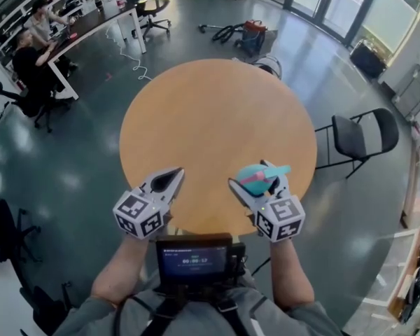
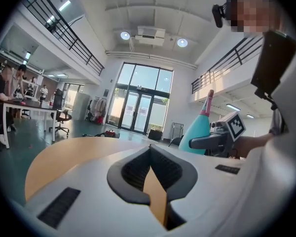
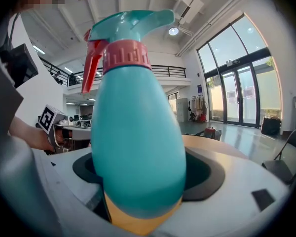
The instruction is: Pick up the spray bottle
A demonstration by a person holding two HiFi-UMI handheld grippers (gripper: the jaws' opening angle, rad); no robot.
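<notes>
**Head view.** A round, tan wooden desk [image 1: 217, 110] stands on a grey floor. Both grippers hover over its near edge. The left gripper [image 1: 172, 178] has its jaws closed together and holds nothing. The right gripper [image 1: 255, 180] is clamped on a teal plastic spray bottle with a pink collar and a red trigger [image 1: 257, 174]. The spray bottle lies between the jaws, with its nozzle pointing to the right of the picture. The two grippers are apart, side by side. A black folding chair [image 1: 357, 135] stands to the right of the desk. A dark display unit [image 1: 194, 256] hangs at the person's chest.

**Left gripper view.** The left gripper [image 2: 149, 151] shows both jaws meeting at a closed seam, with only the desk [image 2: 64, 157] visible through the gap beneath. To the right, the right gripper [image 2: 212, 140] grips the spray bottle [image 2: 200, 130], which stands upright. A glazed entrance [image 2: 138, 110] lies beyond.

**Right gripper view.** The spray bottle [image 3: 138, 132] fills the centre, upright, with its collar and trigger at the top. The right gripper [image 3: 148, 171] presses its dark pads against both sides of the lower body of the spray bottle. The desk [image 3: 214, 144] shows behind and below. The left gripper [image 3: 52, 127] appears at the left, well apart from the spray bottle.
</notes>
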